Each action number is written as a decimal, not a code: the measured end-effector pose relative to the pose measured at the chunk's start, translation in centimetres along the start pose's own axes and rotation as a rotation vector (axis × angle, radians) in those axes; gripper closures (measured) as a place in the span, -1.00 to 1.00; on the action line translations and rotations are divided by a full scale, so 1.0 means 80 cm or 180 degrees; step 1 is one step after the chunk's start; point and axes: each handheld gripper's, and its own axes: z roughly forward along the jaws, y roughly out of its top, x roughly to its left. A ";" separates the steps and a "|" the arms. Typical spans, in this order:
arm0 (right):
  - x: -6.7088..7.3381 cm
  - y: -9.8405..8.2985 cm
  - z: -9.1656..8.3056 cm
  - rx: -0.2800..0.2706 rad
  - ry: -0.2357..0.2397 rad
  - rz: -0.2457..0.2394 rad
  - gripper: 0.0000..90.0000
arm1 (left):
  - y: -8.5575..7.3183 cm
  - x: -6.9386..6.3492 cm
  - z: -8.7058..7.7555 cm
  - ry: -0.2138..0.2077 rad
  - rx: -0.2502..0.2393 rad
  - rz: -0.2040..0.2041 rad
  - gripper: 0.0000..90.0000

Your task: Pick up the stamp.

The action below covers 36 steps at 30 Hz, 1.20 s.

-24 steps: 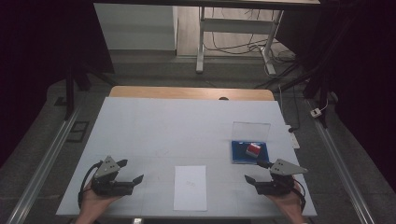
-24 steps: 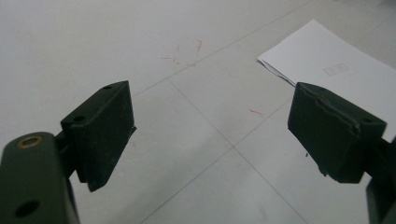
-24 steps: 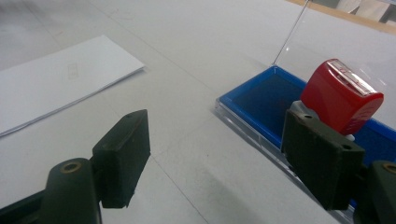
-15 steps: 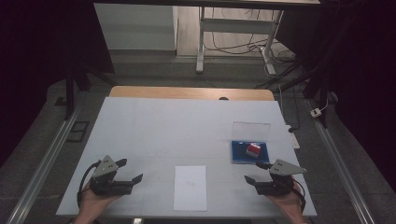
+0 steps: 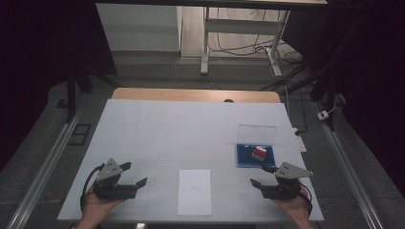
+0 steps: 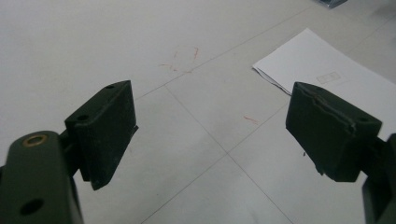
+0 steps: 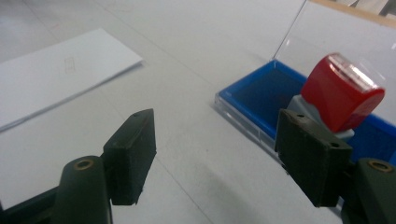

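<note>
1. Right now my right gripper rests low on the worktop, jaws wide apart, holding nothing.
2. Red stamp sits in the blue ink pad tray, just beyond the jaws, a bit to the right.
3. To do it well, I judge: approach level, straddle the stamp body, squeeze at mid-height, lift straight up.
4. Left gripper also open & empty, w/ paper sheet between the two.
5. Watch the tray's clear upright lid behind the stamp; front rim could catch a jaw.
</note>
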 end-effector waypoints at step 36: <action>-0.059 0.109 -0.008 0.0499 -0.0056 -0.0066 -0.37 | 0.003 0.004 0.007 0.0027 0.0085 -0.0024 -0.63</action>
